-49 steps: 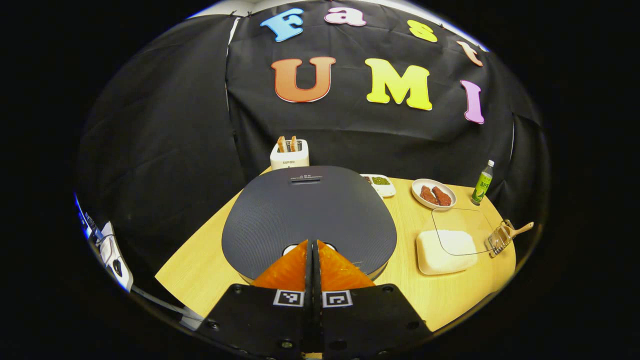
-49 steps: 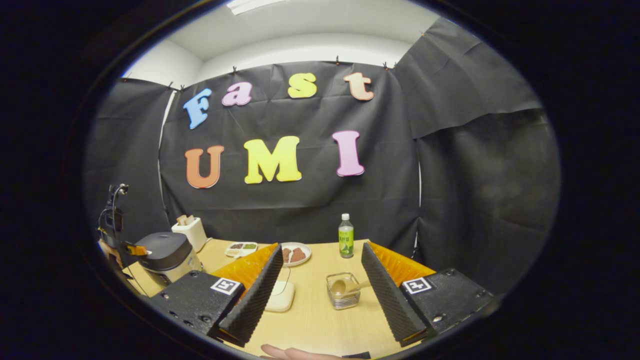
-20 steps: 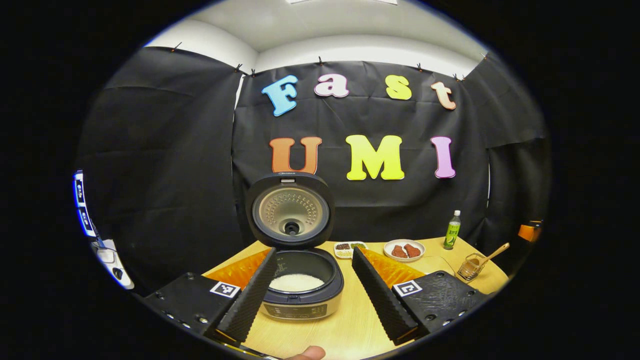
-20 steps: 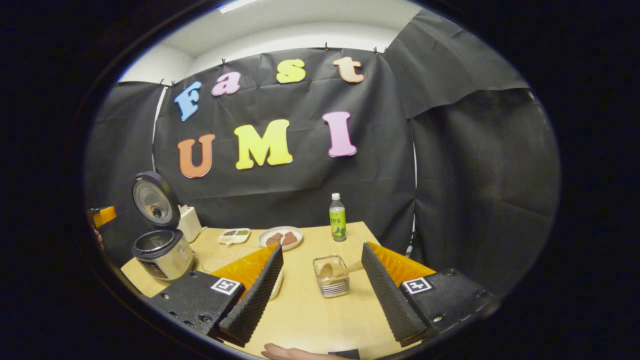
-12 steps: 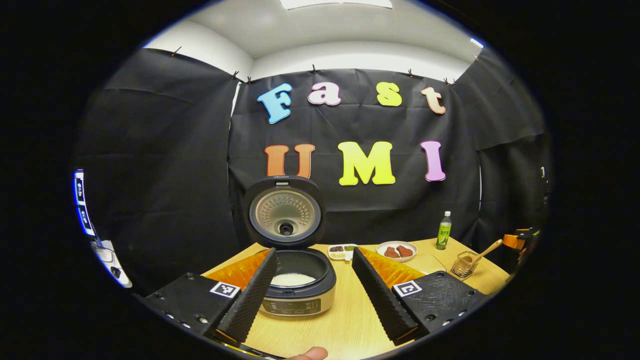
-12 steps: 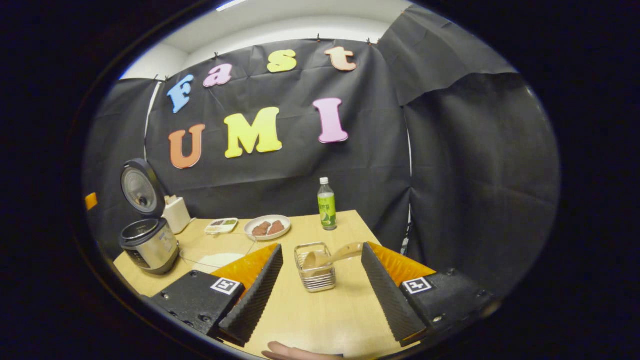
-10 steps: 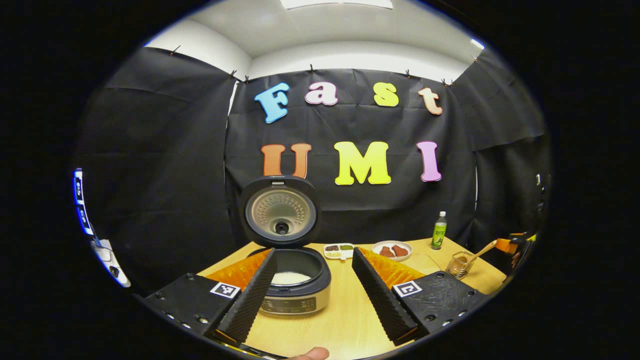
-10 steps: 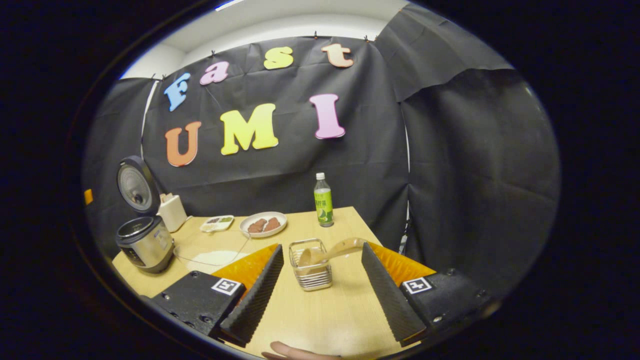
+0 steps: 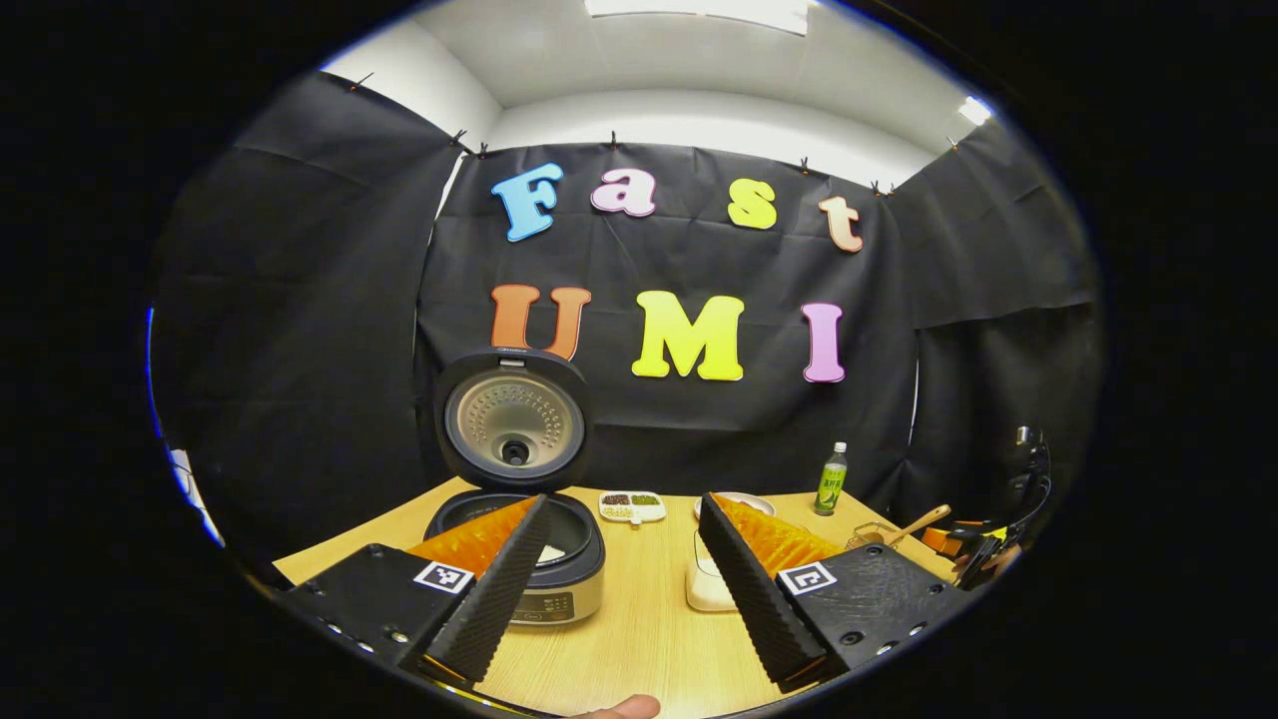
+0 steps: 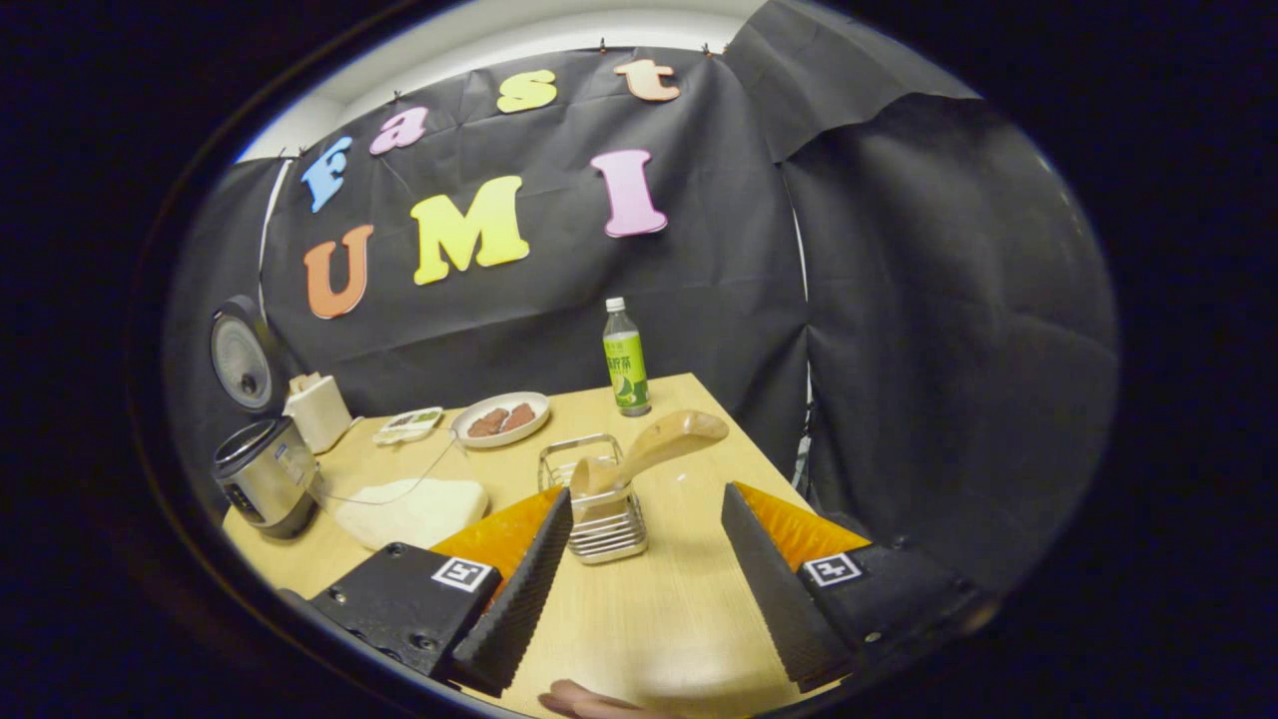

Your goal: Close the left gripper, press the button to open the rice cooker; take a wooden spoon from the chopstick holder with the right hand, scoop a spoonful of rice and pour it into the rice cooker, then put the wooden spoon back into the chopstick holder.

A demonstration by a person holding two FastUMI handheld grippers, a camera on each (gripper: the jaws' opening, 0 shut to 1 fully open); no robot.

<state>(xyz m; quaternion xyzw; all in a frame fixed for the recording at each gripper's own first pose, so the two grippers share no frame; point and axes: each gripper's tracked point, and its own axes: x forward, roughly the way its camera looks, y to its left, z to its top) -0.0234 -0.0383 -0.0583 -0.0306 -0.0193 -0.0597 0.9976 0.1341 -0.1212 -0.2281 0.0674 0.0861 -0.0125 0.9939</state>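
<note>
The rice cooker (image 9: 559, 584) stands open, its lid (image 9: 514, 427) upright, with white rice in the pot. My left gripper (image 9: 624, 501) is open and empty, held back from the cooker, which sits behind its left finger. In the right gripper view, the wire chopstick holder (image 10: 599, 519) stands just ahead, with the wooden spoon (image 10: 654, 447) leaning out of it to the right. My right gripper (image 10: 645, 496) is open and empty, the holder close to its left finger. A white box of rice (image 10: 409, 511) lies left of the holder. The cooker (image 10: 262, 479) is at the far left.
A green bottle (image 10: 624, 359), a plate of red pieces (image 10: 499, 417), a small divided dish (image 10: 409, 424) and a toaster (image 10: 318, 409) line the back of the wooden table (image 10: 649, 619). The table's right edge is close behind the holder. A fingertip (image 10: 584, 699) shows at the bottom.
The left gripper, shut and pressing the cooker's button, has opened and drawn back; the lid has sprung up. The right gripper has moved closer to the chopstick holder and spoon.
</note>
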